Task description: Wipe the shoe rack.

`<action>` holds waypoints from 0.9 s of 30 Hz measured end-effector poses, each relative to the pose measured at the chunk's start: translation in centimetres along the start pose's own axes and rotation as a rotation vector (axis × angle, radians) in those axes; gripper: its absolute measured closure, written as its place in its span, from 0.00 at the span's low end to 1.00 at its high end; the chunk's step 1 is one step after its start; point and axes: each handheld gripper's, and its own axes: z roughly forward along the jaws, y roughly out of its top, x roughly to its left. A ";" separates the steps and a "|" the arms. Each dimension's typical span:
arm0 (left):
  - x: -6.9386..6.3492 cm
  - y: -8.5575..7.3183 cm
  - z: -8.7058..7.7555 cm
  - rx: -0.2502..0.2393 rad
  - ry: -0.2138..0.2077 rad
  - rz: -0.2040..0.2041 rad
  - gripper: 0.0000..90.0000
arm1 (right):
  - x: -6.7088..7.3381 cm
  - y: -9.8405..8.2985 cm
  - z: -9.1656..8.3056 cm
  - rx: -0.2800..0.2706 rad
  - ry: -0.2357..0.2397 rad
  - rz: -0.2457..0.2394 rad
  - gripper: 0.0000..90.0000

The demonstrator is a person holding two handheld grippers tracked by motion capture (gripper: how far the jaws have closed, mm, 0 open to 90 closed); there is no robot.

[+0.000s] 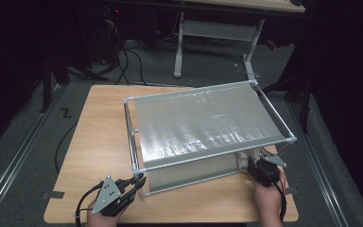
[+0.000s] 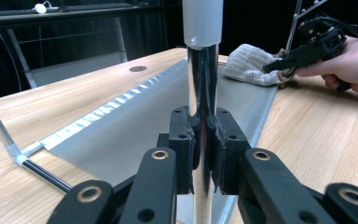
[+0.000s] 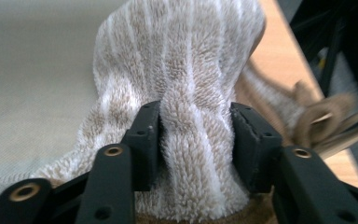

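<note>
I see the towel (image 3: 186, 107), a fluffy beige one with white stripes, bunched at the near right corner of the rack (image 1: 208, 97), on the grey sheet (image 2: 135, 135) under the rack's top. A fold of the towel sits between the jaws of my right gripper (image 3: 196, 144), and both pads press into the pile, so that gripper is clamped on the towel. In the left gripper view the same towel (image 2: 249, 63) lies at the far end of the sheet, with the right gripper (image 2: 284, 65) at its edge.

My left gripper (image 2: 204, 140) is clamped on the post (image 2: 203, 74), the shiny upright at the rack's near left corner; both pads touch the metal. A white sleeve (image 2: 203, 21) caps the post above the grip.

The rack stands on the table (image 1: 99, 137), with a mesh top (image 1: 208, 123). The left gripper (image 1: 139, 182) meets the rack's near left corner; the right gripper (image 1: 257, 165) is at its near right corner.
</note>
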 end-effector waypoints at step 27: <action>0.1 0.0 0.1 -0.006 -0.016 -0.006 0.89 | 3.4 0.1 0.4 -0.007 0.124 -0.106 0.58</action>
